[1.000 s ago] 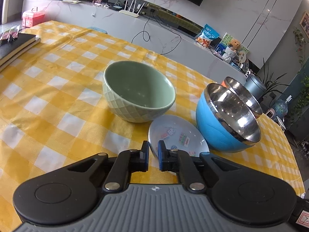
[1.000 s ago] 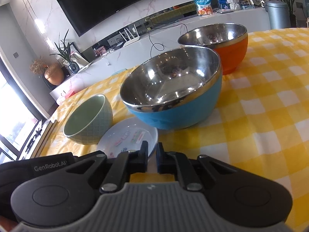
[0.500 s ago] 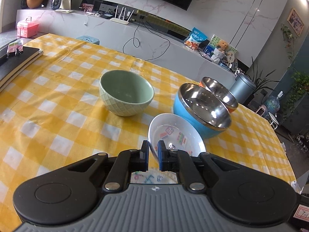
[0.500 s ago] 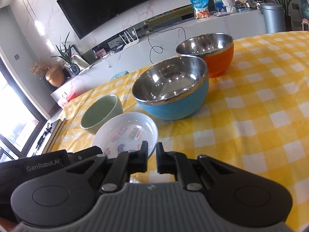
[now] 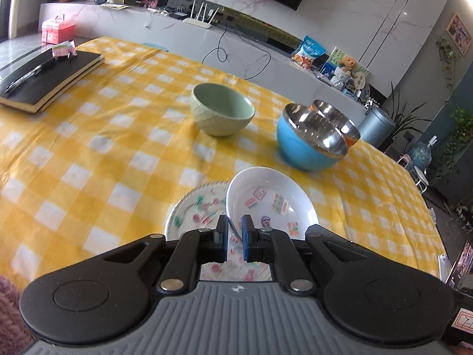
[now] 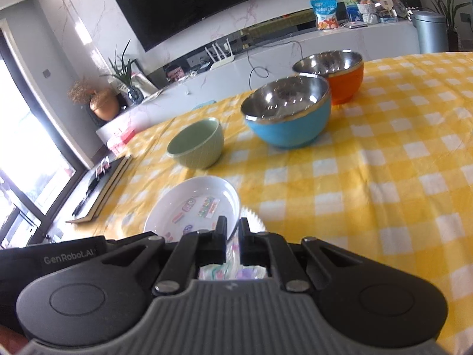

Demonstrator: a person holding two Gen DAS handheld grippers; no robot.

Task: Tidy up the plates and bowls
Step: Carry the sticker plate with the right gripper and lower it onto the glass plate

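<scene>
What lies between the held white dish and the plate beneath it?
Nothing visible. Both grippers, left gripper and right gripper, pinch the white dish by its rim above the patterned plate, which shows nothing on it.

Yellow-white checked cloth (image 5: 88,153), pale green bowl (image 5: 222,109), blue bowl (image 5: 310,137), orange bowl (image 6: 334,77), white sticker-printed dish (image 5: 270,204), black notebook (image 5: 44,77)

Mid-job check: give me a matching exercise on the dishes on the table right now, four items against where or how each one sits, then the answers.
Items:
1. white dish
2. green bowl
3. orange bowl
4. paper plate

States:
A. lying flat on the yellow cloth under the raised dish
B. just behind the blue bowl
C. rim pinched by the left gripper and the right gripper
D. standing alone

Pairs: 1-C, 2-D, 3-B, 4-A
</scene>
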